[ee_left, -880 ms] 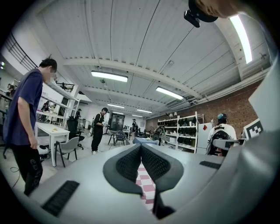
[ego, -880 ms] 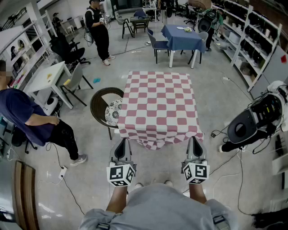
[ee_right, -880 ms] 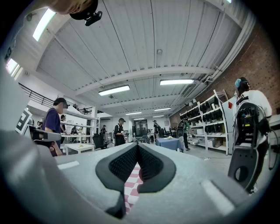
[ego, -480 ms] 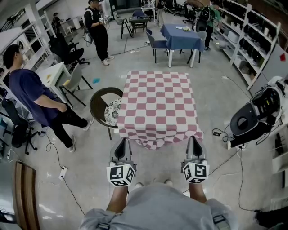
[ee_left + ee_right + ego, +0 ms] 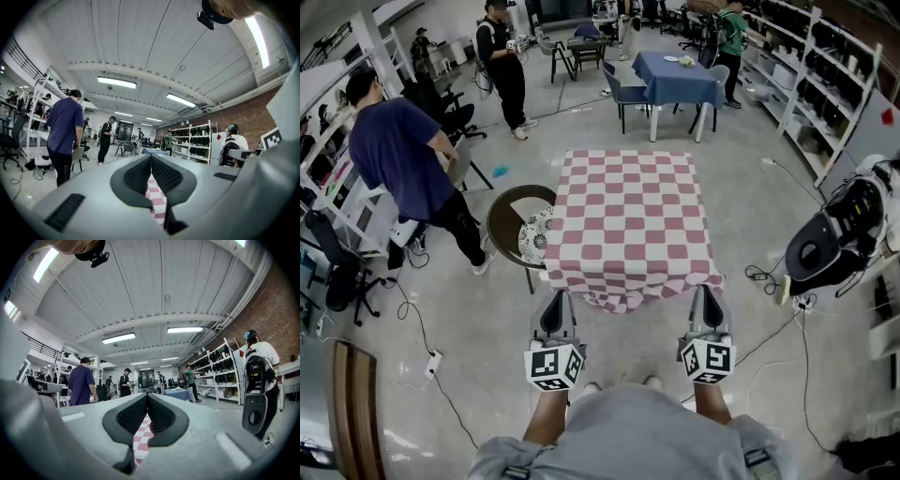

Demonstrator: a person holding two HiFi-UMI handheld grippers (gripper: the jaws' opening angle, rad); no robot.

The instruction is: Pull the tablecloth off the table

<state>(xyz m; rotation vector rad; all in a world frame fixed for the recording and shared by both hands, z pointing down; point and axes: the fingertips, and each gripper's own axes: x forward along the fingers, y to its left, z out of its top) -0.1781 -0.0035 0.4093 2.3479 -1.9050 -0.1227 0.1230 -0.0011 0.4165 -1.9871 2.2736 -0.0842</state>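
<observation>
Currently: tablecloth (image 5: 628, 220) stretches far from both jaw pairs; left gripper (image 5: 556, 298) and right gripper (image 5: 705, 292) pressed together, equally near.

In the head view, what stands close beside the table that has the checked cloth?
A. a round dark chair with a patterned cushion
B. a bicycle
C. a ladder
A: a round dark chair with a patterned cushion stands close beside the checked cloth.
</observation>
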